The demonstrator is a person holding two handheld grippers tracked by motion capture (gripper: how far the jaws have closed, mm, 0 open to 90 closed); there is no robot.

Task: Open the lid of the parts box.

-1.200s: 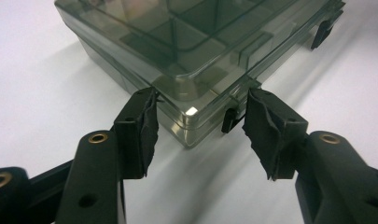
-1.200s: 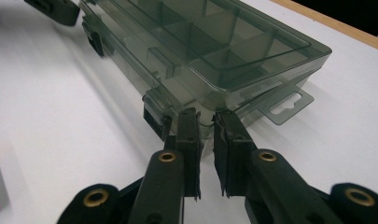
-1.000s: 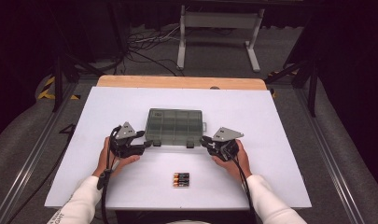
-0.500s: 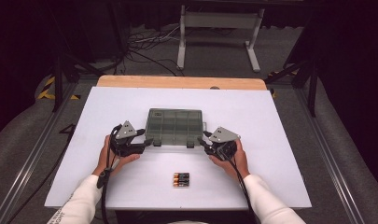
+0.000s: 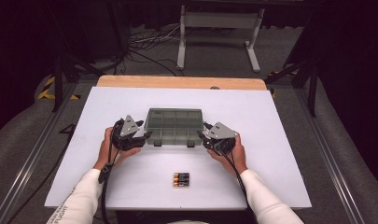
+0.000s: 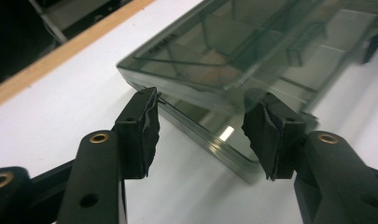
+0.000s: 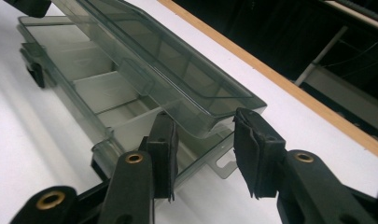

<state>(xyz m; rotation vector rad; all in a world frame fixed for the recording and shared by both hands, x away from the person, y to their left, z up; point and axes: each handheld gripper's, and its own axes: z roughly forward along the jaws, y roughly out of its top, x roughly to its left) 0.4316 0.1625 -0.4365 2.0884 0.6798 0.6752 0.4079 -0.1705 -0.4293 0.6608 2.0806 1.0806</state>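
A smoky clear compartment box (image 5: 175,122) lies in the middle of the white table (image 5: 280,154), its lid lifted a little off the base. My left gripper (image 5: 147,136) is at the box's front left corner. In the left gripper view its jaws (image 6: 205,116) stand apart around that corner, one pad's tip at the base rim. My right gripper (image 5: 203,136) is at the right end. Its jaws (image 7: 205,135) have just been opening and straddle the raised lid's corner (image 7: 233,105), with a gap beside the right pad.
Three batteries (image 5: 181,179) lie side by side near the table's front edge, between my forearms. A wooden strip (image 5: 182,82) runs along the far edge. Beyond it are a metal stand (image 5: 219,28) and cables on the floor.
The right gripper's jaws have spread wider at the box's right end. Both hands have stayed in place.
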